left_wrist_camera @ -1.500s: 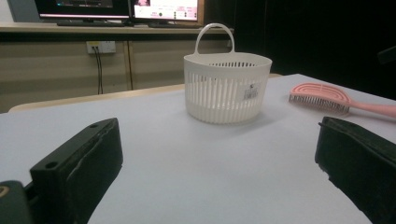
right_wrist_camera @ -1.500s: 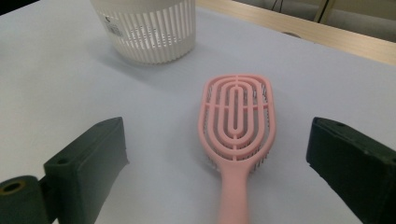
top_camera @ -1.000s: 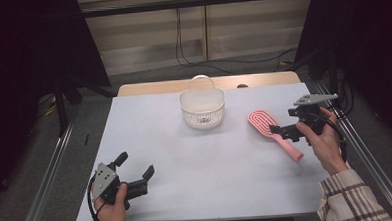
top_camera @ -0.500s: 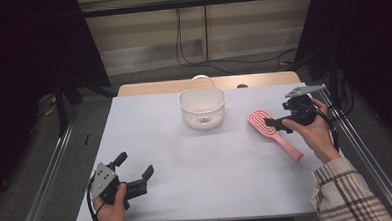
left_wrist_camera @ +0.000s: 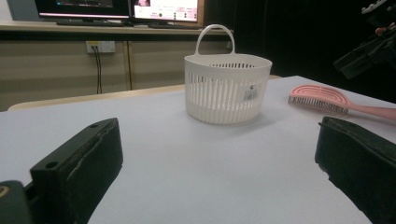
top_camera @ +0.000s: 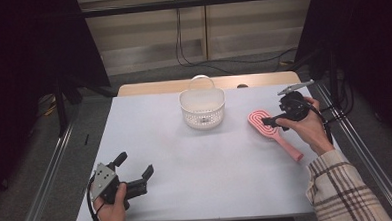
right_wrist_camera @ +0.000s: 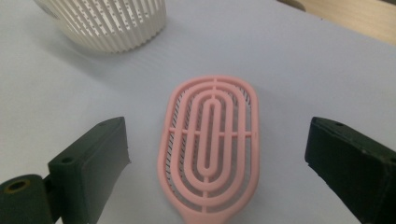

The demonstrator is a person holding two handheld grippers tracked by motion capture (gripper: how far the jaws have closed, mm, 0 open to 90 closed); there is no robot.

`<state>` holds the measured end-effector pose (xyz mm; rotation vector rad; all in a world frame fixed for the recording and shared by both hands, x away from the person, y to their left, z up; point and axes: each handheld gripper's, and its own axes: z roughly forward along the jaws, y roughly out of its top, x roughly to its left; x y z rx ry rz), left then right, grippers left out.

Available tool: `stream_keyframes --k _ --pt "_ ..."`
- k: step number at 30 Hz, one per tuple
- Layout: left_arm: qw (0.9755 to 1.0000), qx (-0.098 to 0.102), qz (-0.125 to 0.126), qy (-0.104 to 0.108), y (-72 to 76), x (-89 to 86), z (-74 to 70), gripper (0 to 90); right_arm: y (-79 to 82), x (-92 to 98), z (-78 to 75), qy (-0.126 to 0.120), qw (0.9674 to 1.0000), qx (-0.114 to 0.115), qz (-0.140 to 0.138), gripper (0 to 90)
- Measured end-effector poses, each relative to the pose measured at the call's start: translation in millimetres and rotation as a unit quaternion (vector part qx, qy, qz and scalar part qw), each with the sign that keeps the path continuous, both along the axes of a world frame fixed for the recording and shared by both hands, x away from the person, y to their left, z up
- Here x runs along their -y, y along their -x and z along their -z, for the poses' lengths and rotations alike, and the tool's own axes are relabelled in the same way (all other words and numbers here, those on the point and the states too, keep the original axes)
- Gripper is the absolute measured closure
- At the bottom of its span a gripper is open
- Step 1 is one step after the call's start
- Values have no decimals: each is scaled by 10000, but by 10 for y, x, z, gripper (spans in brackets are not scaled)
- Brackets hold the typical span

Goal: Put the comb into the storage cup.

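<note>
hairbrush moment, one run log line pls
right hand-held gripper: open, over pink hairbrush head | brush: flat on table | basket: upright | left hand-held gripper: open, idle

White slatted basket (top_camera: 202, 110) with its handle up sits near the far edge of the pale counter (top_camera: 196, 160). Behind it there's a wooden strip, wall cables (top_camera: 180, 31), and a couple of lit monitors (left_wrist_camera: 116, 9) on a shelf.
</note>
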<state>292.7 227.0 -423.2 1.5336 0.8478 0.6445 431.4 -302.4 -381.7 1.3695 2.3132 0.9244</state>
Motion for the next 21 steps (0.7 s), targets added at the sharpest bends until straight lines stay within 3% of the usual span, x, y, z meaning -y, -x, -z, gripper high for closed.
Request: stream_keyframes --k 7,13,21 --pt "10000 -54 26 -11 -9 7 8 11 -115 -41 47 181 9986 -490 -67 49" --pt "10000 -42 18 -13 -5 -2 6 11 -226 -79 190 338 9946 -971 -149 85" --pt "10000 -45 25 -73 -2 -2 7 11 -272 -183 262 612 9918 -1110 -142 60"
